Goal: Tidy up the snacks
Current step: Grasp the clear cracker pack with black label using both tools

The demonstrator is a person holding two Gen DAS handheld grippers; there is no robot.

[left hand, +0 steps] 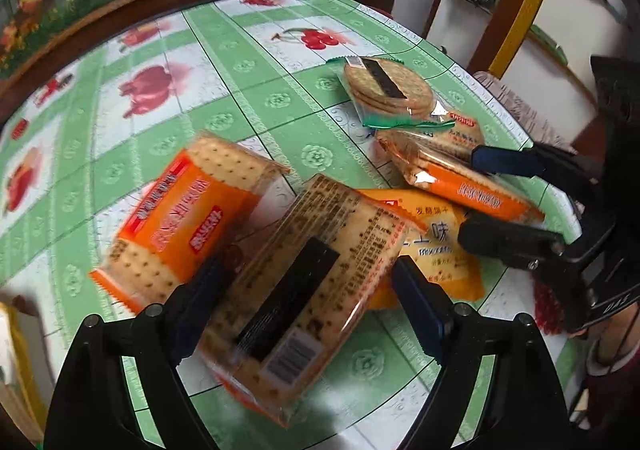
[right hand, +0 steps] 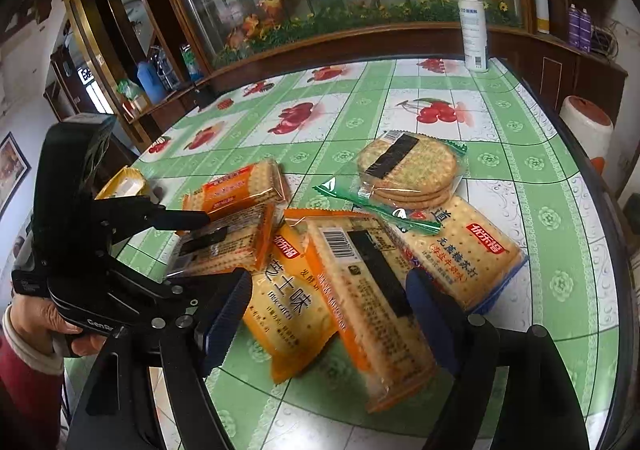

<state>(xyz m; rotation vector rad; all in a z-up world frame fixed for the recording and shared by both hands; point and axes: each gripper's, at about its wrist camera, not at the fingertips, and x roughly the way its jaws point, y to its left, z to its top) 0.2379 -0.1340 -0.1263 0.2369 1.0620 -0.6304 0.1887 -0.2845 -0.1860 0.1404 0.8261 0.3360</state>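
- The left tongs (left hand: 306,270) stand open astride a tilted cracker pack (left hand: 304,290), which lies print side up and is blurred. In the left wrist view the pad at 9 o'clock sits against the pack's edge. The pad at 3 o'clock stands just apart, with a sliver of the yellow pack (left hand: 444,250) showing in the gap.
- The tilted cracker pack leans on the yellow pack. An orange cracker pack (left hand: 180,217) lies just beside it at 10 o'clock.
- The right tongs (right hand: 328,282) are also open and straddle a long cracker pack (right hand: 368,298). The right pad is close to the pack's edge and the left pad is well off it, over the yellow pack.
- A round biscuit pack (right hand: 408,173) lies at 12 o'clock from the right tongs, resting partly on a blue-edged cracker pack (right hand: 472,254) at 2 o'clock.
- Both tongs point steeply down at the pile and stand near each other. A hand (right hand: 40,322) with a red sleeve grips the left handle at 9 o'clock in the right wrist view.
- All the packs crowd the near part of the desk (left hand: 240,89), close to its rounded edge.
- The far half of the desk is bare cloth, with only a spray bottle (right hand: 474,25) at the 1 o'clock rim.
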